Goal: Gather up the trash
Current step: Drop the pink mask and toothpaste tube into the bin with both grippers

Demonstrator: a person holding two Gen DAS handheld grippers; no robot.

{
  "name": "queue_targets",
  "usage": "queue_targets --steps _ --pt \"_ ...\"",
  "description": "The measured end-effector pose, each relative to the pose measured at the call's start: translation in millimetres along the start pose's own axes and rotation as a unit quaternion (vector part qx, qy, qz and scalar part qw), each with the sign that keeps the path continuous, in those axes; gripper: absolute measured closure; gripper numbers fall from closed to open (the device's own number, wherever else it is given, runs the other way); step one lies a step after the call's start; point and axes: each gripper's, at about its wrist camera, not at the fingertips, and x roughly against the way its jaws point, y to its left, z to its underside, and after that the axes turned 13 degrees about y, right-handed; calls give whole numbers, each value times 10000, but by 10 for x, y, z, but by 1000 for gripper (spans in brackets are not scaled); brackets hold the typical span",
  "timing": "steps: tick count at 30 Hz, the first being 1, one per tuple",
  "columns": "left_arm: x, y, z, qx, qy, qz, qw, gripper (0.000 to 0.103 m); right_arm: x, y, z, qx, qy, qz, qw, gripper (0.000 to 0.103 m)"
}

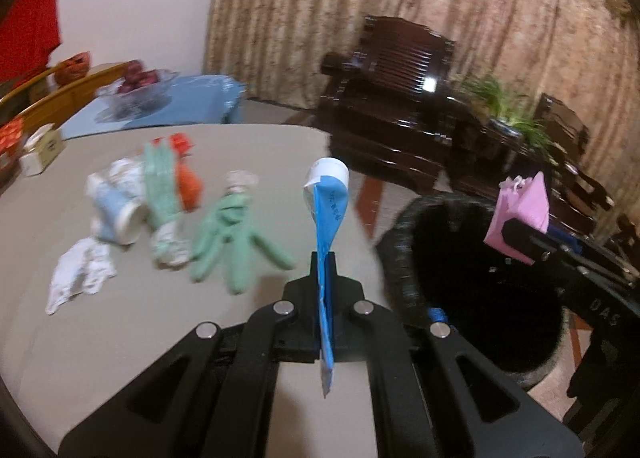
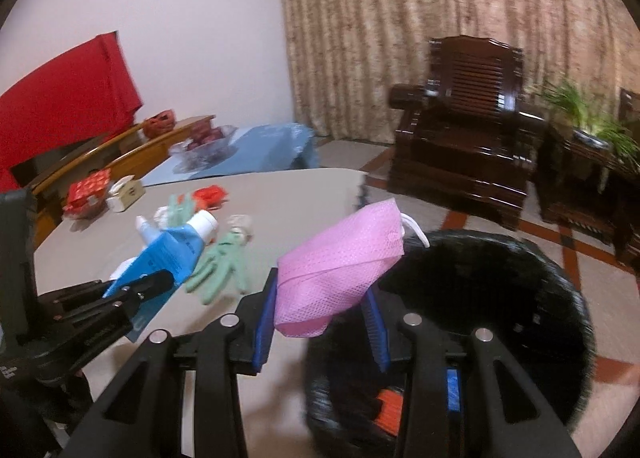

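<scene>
Pinching the flat crimped tail of a light, squashy blue toothpaste tube (image 1: 326,214), the left gripper (image 1: 325,270) is holding it above the table (image 1: 100,338), while the right gripper (image 2: 320,298) is clamping a soft, featherweight pink face mask (image 2: 340,258) by its folded middle over the black trash bin (image 2: 560,298).

A grey table (image 1: 120,338) carries the clutter. At its ten o'clock lie a paper cup (image 1: 118,210), green gloves (image 1: 228,238) and white tissue (image 1: 80,274); a small box (image 1: 42,154) sits toward nine o'clock, at the edge.
</scene>
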Motion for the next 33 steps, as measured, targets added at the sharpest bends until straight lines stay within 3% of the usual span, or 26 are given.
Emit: queue_targets --steps 9,15,17,18,19,20,22,25,33 --pt "-340 -821 -131 -597 188 641 9960 102 78 -768 250 -474 229 650 9965 64" --pt "-631 -1194 -171 -864 421 943 9909 101 -81 -1128 384 -597 505 746 9941 59" --pt "-734 -1266 -197 -886 538 1075 9888 91 -108 -1207 409 -658 529 816 9931 48" --pt "-767 -1274 -211 -836 575 1139 9883 79 -115 -1242 425 -669 551 843 9927 42" --pt "-783 -1271 -216 -776 581 1203 9880 54 -121 -1276 440 -690 561 894 9920 37" --pt "-791 -1262 -217 -720 558 1238 9881 47 -108 -1313 458 -733 554 947 9913 34" --pt "-781 -1242 -208 -707 516 1251 9883 46 -86 -1378 478 -803 543 974 9905 19" --pt "-755 -1179 -197 -644 487 1175 9898 43 -22 -1387 521 -898 460 1082 9890 10" --pt "-427 -785 -245 -362 161 840 9957 27 146 -1300 480 -949 208 971 9905 6"
